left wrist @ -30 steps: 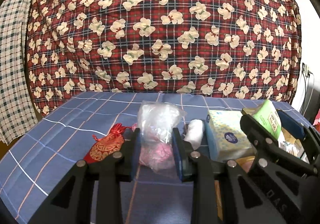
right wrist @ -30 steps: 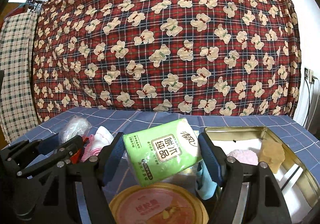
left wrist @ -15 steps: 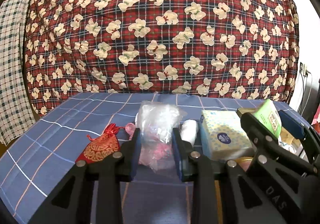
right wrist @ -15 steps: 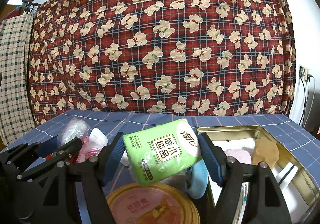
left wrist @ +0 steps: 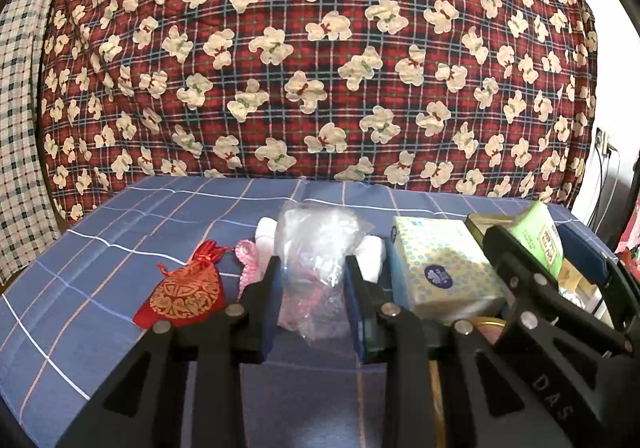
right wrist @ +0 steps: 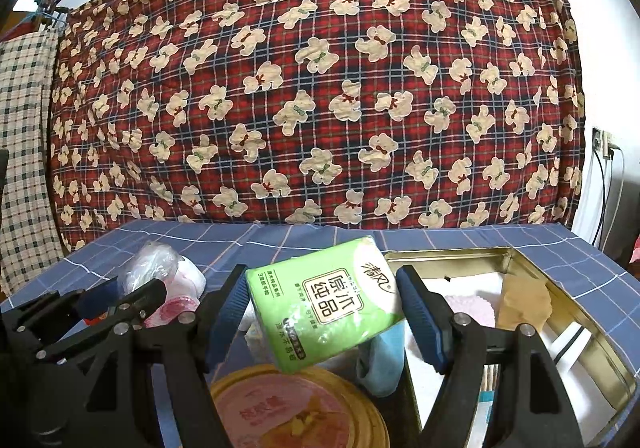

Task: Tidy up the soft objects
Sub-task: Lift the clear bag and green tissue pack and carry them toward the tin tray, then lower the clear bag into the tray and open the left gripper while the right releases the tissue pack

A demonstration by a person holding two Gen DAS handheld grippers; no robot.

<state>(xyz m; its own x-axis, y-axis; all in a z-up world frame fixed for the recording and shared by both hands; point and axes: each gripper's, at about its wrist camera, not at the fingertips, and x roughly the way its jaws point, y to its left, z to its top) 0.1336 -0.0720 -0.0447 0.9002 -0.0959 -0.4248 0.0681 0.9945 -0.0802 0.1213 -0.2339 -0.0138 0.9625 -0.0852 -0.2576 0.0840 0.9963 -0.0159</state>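
A clear plastic bag [left wrist: 316, 248] is clamped between the left gripper's [left wrist: 312, 300] jaws; a green tissue pack [right wrist: 324, 304] is clamped in the right gripper [right wrist: 324, 312], above the worktop [left wrist: 120, 232].

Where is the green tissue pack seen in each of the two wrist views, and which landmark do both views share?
Left wrist view: the green tissue pack is at the far right, held in the right gripper.
Right wrist view: the green tissue pack is at lower centre, between the gripper's two fingers.
Shared landmark: the clear plastic bag held by the left gripper.
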